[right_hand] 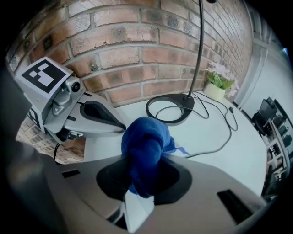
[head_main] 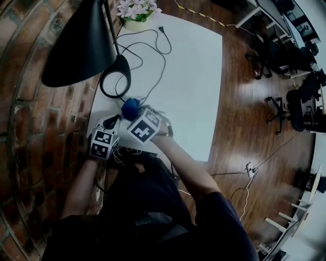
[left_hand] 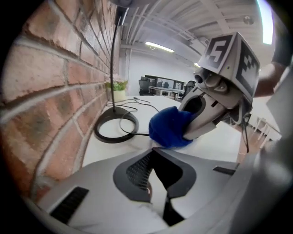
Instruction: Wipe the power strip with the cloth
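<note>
- Head view, far left: a brick wall [head_main: 30,102] runs along the white worktop [head_main: 198,92]. The black shade of a lamp [head_main: 81,46] covers part of both, and its ring base [head_main: 116,84] stands on the worktop by the wall.
- The left gripper [left_hand: 153,153] sits at the near-left end of the worktop. In the left gripper view its fingers are closed together. A white sliver shows beneath them, and I cannot tell whether it is worktop or something pinched.
- The power strip cannot be picked out with certainty, because the grippers and the person's arms cover that corner. A pale shape [head_main: 106,122] just ahead of the left gripper's marker cube is too small to identify.
- The cloth [right_hand: 145,146] is blue and bunched into a lump. It bulges past the fingers that clamp it, just beside the left gripper's tips.
- The right gripper [right_hand: 146,159] holds the cloth, fingers narrow and pressed on its lower part.
- A black cable [head_main: 153,56] loops from the lamp base to a loose plug near a flower pot [head_main: 136,12], which the top edge cuts off.
- Far right lies the wooden floor [head_main: 254,117], with dark office chairs [head_main: 300,102] that are hard to make out.
</note>
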Demonstrator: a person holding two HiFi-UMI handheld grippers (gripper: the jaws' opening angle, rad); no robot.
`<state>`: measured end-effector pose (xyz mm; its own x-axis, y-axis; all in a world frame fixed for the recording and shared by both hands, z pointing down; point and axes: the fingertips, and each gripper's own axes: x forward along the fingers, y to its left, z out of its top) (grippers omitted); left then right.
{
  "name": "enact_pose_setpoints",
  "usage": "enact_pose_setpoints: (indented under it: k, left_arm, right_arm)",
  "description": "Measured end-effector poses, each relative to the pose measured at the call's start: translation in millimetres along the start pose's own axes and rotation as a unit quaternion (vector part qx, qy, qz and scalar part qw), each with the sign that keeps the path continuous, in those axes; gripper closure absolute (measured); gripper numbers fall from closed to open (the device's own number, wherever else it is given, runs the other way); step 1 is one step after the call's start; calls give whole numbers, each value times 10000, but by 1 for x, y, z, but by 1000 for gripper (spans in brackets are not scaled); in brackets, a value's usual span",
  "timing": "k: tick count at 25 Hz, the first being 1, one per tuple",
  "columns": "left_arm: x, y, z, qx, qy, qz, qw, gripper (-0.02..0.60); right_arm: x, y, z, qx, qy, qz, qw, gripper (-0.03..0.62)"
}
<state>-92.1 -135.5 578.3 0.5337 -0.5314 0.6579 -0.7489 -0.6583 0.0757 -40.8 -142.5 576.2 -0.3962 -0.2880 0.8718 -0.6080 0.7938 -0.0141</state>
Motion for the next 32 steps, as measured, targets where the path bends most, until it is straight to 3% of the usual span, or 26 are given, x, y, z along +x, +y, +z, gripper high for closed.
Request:
enact_pose_setpoints:
  k: [4, 10, 19, 32]
  left_arm:
    - [-4, -3, -11, 192, 282, -38, 9994, 575]
    - [-2, -4, -12, 119, 167, 57, 9998, 575]
    - [-3, -5, -16, 359, 329, 16, 9988, 575]
    - [0, -7, -16, 552, 542, 92, 9970, 574]
  right_arm:
    - [-1, 1, 0, -103, -89, -115, 9998, 510]
    - [5, 12, 8, -876, -94, -166, 9960, 510]
    - [19, 33, 32, -915, -200, 190, 9954, 496]
    - [16, 29, 29, -591, -552, 94, 9967, 491]
